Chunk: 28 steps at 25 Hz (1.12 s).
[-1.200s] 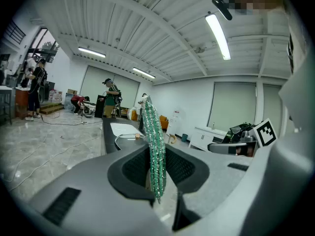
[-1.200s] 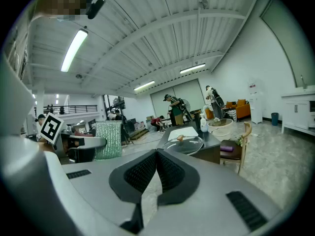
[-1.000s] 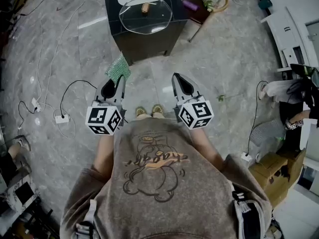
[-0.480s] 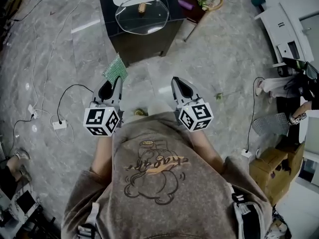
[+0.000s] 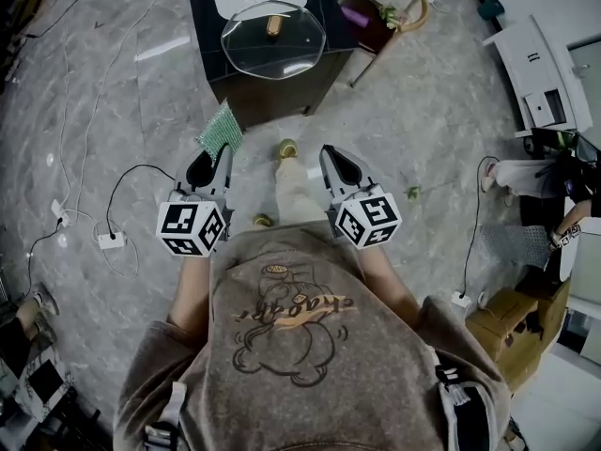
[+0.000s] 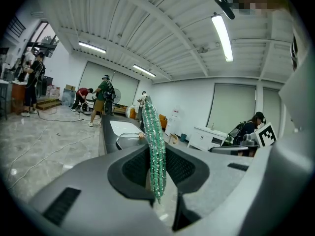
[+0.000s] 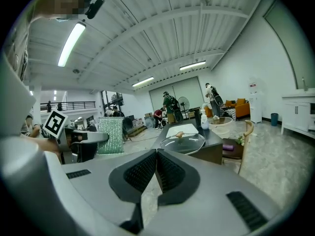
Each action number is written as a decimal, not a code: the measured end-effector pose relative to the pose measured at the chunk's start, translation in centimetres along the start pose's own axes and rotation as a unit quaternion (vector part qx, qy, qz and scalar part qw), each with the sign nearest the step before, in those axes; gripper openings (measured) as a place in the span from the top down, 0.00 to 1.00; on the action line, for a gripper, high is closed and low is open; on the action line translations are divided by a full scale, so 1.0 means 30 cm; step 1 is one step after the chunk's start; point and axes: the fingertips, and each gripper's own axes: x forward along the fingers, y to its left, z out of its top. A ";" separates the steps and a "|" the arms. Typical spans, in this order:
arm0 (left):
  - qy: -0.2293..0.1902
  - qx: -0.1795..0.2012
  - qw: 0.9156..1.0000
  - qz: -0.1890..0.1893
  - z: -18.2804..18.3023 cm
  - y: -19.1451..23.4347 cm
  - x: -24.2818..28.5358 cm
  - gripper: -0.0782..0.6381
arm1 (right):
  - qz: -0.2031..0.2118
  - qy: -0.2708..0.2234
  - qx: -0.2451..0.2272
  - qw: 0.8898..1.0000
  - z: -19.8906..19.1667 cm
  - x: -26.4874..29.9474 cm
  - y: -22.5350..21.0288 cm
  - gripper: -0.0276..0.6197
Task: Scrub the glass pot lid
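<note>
A person stands on a marble floor (image 5: 113,111) with a tool in each hand, facing a dark tabletop (image 5: 208,36). The glass pot lid (image 5: 273,33) lies flat on it, knob up, at the near end. The left tool (image 5: 222,154) is clamped on a green scrub pad (image 5: 221,130). The pad stands on edge between the jaws and juts out past their tips, its long side running along the line the tool points. The right tool (image 5: 329,154) has its jaws pressed together with nothing between them.

From the head view, the lid sits at about 1 o'clock from the left tool and 11 o'clock from the right. It is well apart from both, so neither hand is clearly the nearer. Both tools point toward 12 o'clock, roughly at the tabletop.

Judging by the gap, the scrubbing has not yet begun. The next move likely turns on closing that distance straight ahead and laying the pad's flat face on the glass. The empty right tool could then steady the lid by its rim or knob.
</note>
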 end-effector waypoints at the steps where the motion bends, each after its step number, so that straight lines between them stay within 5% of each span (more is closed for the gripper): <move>1: 0.000 0.000 1.000 0.001 0.005 0.013 0.022 0.77 | 0.002 0.002 0.001 1.000 0.001 0.025 -0.015 0.91; 28: 0.004 -0.014 0.999 0.040 0.355 0.341 0.809 0.77 | 0.051 0.028 -0.007 0.998 0.380 0.785 -0.512 0.91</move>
